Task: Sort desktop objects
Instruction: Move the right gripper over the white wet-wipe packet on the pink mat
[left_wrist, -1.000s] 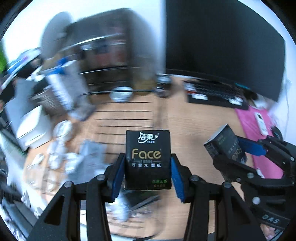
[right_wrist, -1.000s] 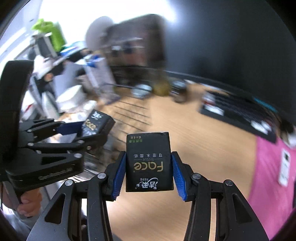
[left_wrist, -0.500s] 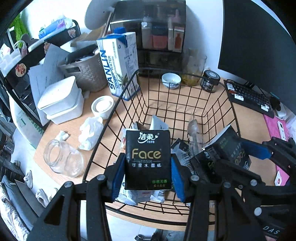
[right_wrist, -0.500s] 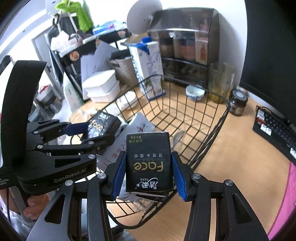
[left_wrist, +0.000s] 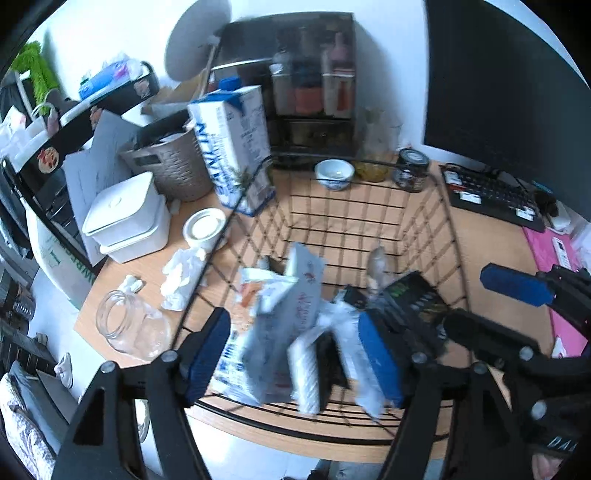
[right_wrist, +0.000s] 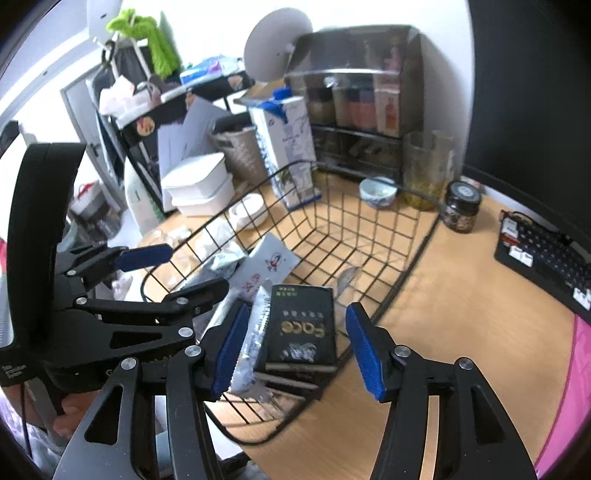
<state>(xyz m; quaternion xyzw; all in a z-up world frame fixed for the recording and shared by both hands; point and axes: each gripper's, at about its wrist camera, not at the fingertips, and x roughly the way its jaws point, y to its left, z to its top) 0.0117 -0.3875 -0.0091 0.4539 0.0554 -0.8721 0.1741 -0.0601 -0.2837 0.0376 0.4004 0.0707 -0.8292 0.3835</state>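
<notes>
Both the left hand-held gripper (left_wrist: 295, 360) and the right hand-held gripper (right_wrist: 295, 349) hang over the near end of the wire basket (right_wrist: 373, 221) with blue pads spread wide, neither pinching anything. A black Face tissue pack (right_wrist: 301, 332) lies inside the basket at that near end, on a heap of white packets (left_wrist: 291, 306), apart from the right pads on either side. Beyond the basket's far rim on the bench (right_wrist: 443, 314) stand a milk carton (left_wrist: 232, 147), a small bowl (left_wrist: 334, 173) and a dark jar (right_wrist: 461, 210).
</notes>
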